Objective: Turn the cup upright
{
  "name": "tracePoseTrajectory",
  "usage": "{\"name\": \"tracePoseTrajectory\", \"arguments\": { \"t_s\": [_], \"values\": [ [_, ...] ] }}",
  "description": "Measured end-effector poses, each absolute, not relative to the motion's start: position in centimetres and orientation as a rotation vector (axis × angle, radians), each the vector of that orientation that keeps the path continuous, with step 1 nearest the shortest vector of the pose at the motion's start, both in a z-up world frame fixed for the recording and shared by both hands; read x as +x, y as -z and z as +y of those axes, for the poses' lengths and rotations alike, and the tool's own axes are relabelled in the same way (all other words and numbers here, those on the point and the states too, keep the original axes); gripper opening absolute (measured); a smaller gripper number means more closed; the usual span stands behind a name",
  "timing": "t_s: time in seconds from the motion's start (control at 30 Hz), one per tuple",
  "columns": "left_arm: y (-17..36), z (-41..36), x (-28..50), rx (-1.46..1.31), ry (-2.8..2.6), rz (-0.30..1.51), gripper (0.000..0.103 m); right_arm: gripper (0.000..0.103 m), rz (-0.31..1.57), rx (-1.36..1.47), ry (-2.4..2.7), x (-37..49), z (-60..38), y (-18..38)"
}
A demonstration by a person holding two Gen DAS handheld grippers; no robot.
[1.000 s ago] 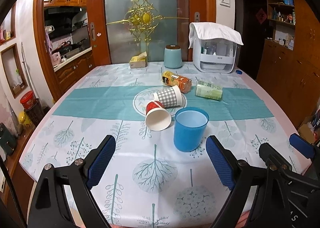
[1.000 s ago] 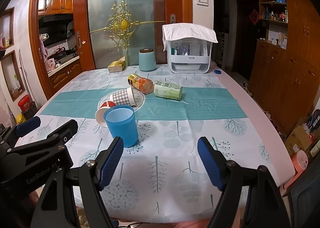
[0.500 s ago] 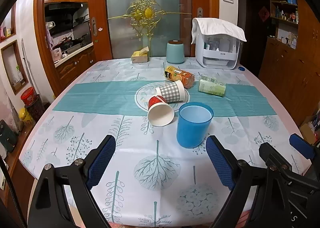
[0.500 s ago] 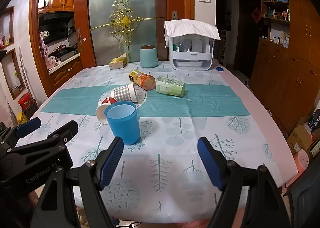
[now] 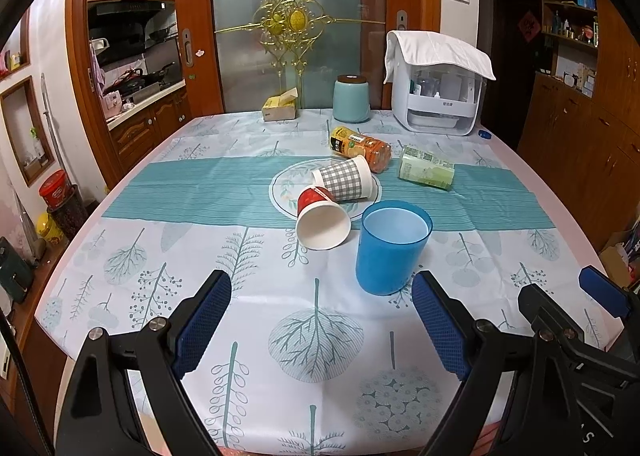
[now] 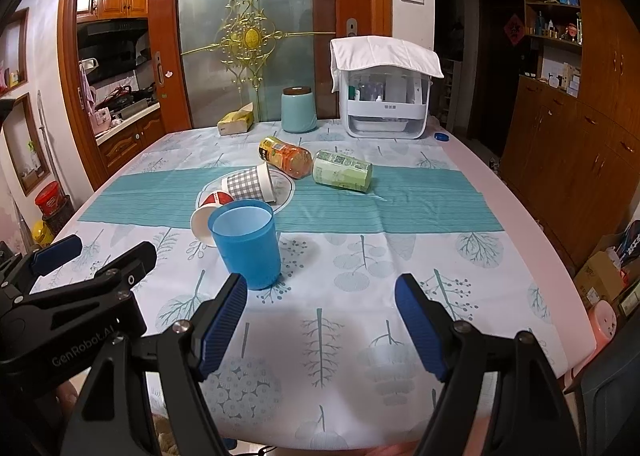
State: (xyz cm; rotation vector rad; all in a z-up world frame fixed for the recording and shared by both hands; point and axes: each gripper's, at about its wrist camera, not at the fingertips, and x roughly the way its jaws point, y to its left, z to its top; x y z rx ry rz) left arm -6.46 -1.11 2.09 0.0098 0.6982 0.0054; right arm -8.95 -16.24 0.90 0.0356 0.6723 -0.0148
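A blue plastic cup (image 5: 390,248) stands upright on the tablecloth; it also shows in the right wrist view (image 6: 248,244). A red and white paper cup (image 5: 322,217) lies on its side with its mouth toward me, left of the blue cup. A grey checked paper cup (image 5: 346,179) lies on its side on a round mat behind it. My left gripper (image 5: 320,320) is open and empty, near the table's front edge. My right gripper (image 6: 320,320) is open and empty, to the right of the blue cup.
An orange juice bottle (image 5: 360,147) and a green can (image 5: 426,173) lie on the teal runner. A teal canister (image 5: 351,100), a tissue box (image 5: 280,108) and a white cloth-covered rack (image 5: 438,91) stand at the far edge. Wooden cabinets (image 6: 580,143) stand to the right.
Both grippers have drawn back and risen a little from the table. The cups have not moved. Both grippers stay open.
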Motion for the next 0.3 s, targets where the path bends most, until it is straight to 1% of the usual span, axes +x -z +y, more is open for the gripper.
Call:
{"name": "tracePoseTrajectory", "arguments": {
  "t_s": [0.3],
  "values": [
    [-1.39,-0.86,-5.5,0.004,-0.001,0.727,0.091,0.077,0.689,0.029,0.014,-8.21,-16.0,-0.37]
  ]
}}
